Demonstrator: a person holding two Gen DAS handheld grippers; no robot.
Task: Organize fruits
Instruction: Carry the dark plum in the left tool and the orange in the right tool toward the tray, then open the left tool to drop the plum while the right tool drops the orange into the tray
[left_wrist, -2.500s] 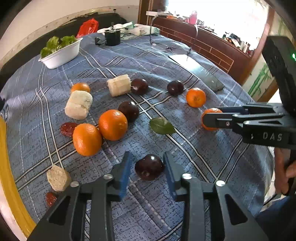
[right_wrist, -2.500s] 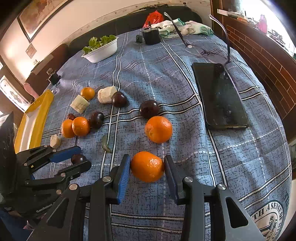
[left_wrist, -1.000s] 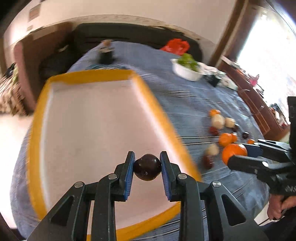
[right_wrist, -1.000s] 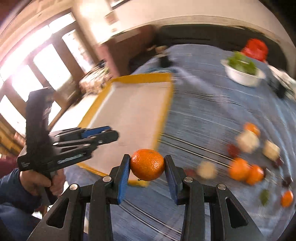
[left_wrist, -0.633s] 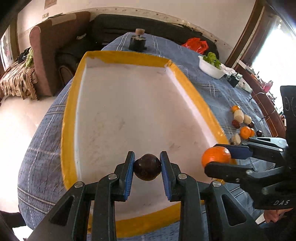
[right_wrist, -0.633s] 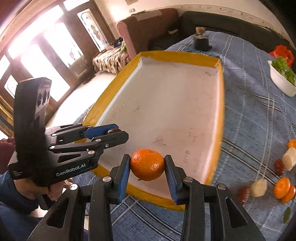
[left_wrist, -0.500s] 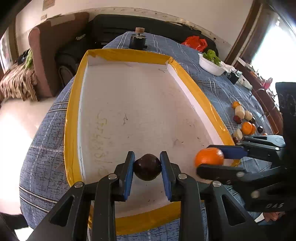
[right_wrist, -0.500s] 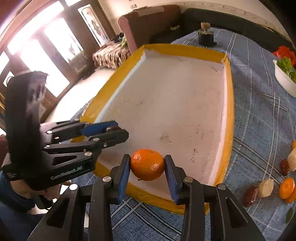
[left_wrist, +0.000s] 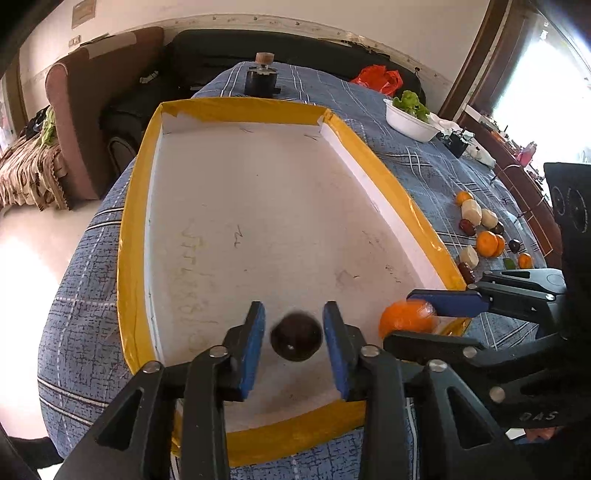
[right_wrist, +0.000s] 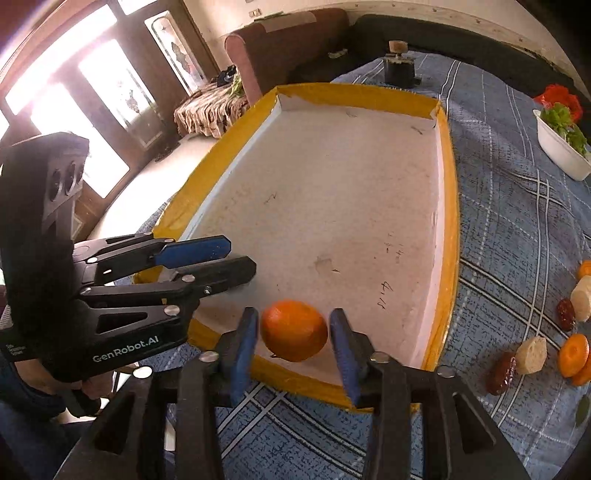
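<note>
- Yellow-taped white tray (left_wrist: 133, 236) sits on a blue plaid tablecloth (left_wrist: 85, 295), both grippers hanging over its near end.
- left gripper (left_wrist: 294, 341): jaws opening, blue pads off the dark plum (left_wrist: 295, 336), small gaps either side. Plum looks blurred, between the pads over the tray floor.
- right gripper (right_wrist: 293, 332): jaws opening too, orange (right_wrist: 294, 329) loose between the pads above the tray's near rim.
- rest of the fruit (left_wrist: 484, 236) is scattered on the cloth to the right of the tray: more oranges, plums, pale chunks.
- white bowl of greens (left_wrist: 410, 116) further back.
</note>
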